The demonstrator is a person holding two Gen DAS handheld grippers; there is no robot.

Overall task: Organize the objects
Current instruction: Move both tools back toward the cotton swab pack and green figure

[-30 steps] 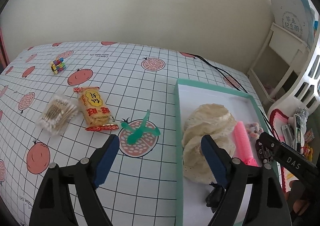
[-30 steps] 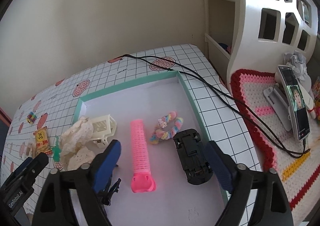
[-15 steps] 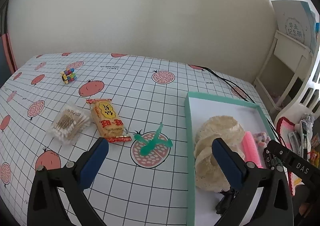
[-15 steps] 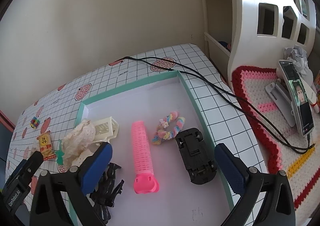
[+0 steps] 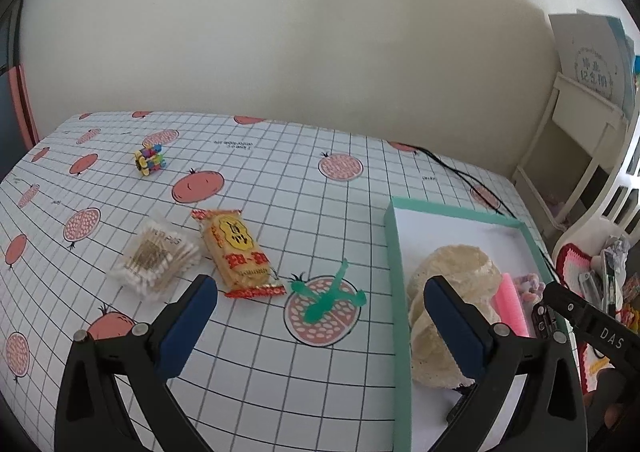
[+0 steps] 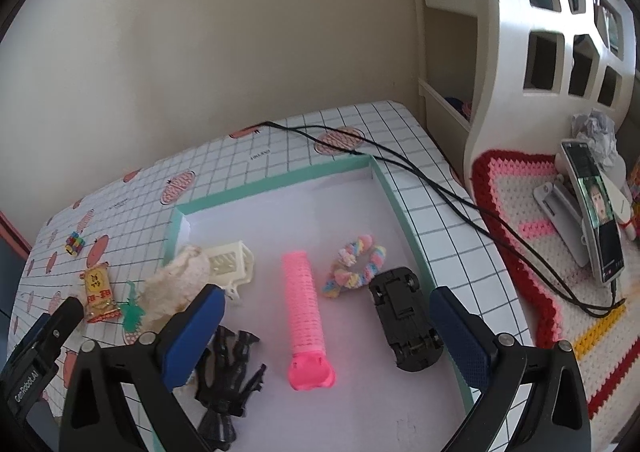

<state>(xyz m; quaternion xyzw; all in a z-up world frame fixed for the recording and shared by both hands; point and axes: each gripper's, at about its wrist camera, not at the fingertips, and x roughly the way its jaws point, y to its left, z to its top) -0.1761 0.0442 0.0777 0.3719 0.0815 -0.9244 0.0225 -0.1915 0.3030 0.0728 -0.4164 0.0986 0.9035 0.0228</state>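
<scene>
A teal-rimmed white tray point(image 6: 276, 184) point(image 5: 394, 252) holds a cream lace cloth point(image 5: 456, 272) point(image 6: 176, 280), a cream plastic basket point(image 6: 232, 264), a pink hair roller point(image 6: 304, 308), a pastel braided ring point(image 6: 360, 264), a black toy car point(image 6: 404, 316) and a black claw clip point(image 6: 228, 364). On the tablecloth left of the tray lie a green plastic piece point(image 5: 326, 294), a yellow snack packet point(image 5: 236, 248), a cotton-swab pack point(image 5: 158, 256) and a small colourful toy point(image 5: 150, 160). My left gripper point(image 5: 320, 328) hovers open above the green piece. Above the tray's near part, my right gripper point(image 6: 328, 336) stands open and empty.
A black cable point(image 6: 400, 168) runs along the tray's far right side to a phone on a stand point(image 6: 596, 208) upon a crocheted mat point(image 6: 532, 228). White shelving point(image 6: 540, 32) rises at the right. A wall bounds the far edge.
Both grippers have drawn back and risen a little, so the objects sit farther away in view. Both stay open; nothing on the table or in the tray moved.
</scene>
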